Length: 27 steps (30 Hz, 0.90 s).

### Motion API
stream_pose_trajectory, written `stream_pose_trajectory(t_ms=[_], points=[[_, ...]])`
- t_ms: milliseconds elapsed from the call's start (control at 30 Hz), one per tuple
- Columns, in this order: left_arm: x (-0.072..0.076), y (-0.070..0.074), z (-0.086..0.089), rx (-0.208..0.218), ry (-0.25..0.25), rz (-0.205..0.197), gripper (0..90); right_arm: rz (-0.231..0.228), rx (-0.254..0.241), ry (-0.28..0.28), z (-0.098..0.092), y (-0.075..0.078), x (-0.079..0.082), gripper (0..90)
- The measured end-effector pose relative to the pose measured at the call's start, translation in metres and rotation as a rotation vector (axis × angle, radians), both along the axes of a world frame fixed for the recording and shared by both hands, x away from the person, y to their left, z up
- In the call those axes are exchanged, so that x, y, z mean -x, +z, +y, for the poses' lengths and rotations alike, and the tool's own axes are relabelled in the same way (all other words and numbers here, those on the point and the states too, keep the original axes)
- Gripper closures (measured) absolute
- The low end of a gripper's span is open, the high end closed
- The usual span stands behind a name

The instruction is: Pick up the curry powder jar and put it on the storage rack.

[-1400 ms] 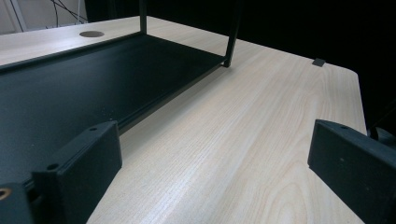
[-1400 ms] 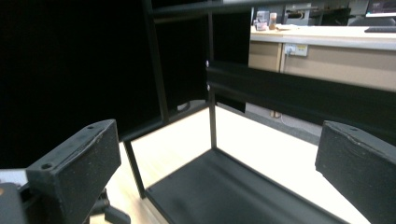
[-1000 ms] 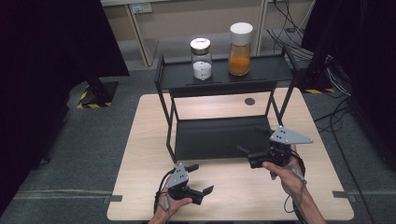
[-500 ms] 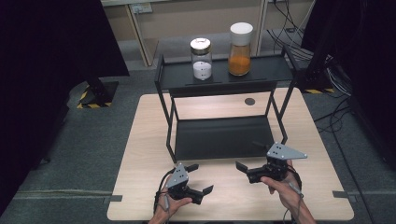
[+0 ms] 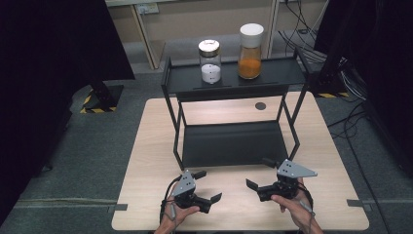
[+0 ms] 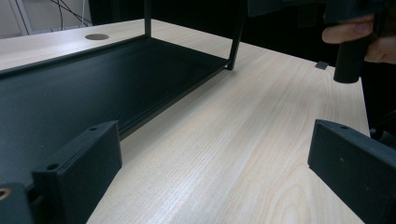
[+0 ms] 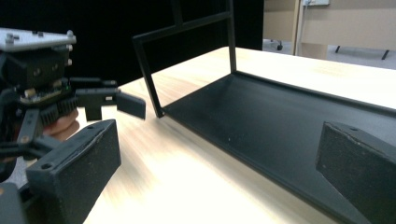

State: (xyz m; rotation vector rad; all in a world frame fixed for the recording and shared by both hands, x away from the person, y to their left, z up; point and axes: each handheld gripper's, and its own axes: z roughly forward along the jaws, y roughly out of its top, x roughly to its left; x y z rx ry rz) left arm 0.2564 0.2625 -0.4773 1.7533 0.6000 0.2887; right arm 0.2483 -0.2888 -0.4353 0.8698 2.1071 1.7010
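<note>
Right claw (image 5: 256, 186) drew nearer, wide like left claw (image 5: 208, 188); jars (image 5: 210, 61) shelved.

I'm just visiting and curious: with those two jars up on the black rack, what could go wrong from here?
Possible risks, judging from the scene:
1. Both jars, the white-powder jar and the orange-powder jar, stand on the rack's top shelf; a clumsy reach could tip one off.
2. The left gripper and right gripper, both open, sit close to the rack's lower shelf and posts, so a jaw might catch the frame and shake it.
</note>
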Motion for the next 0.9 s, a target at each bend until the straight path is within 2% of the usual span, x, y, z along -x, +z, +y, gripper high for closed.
stream_pose_trajectory(t_ms=[233,400,900], points=[[0.0,0.0,0.0,0.002,0.002,0.0,2.1,-0.001,-0.011,0.006,-0.004,-0.01,0.002,0.3],[0.0,0.0,0.0,0.002,0.003,0.0,2.1,-0.014,-0.035,0.002,-0.007,-0.017,0.005,0.3],[-0.002,-0.001,0.0,0.006,0.01,0.014,2.1,0.012,-0.04,-0.001,-0.01,-0.023,0.002,0.3]])
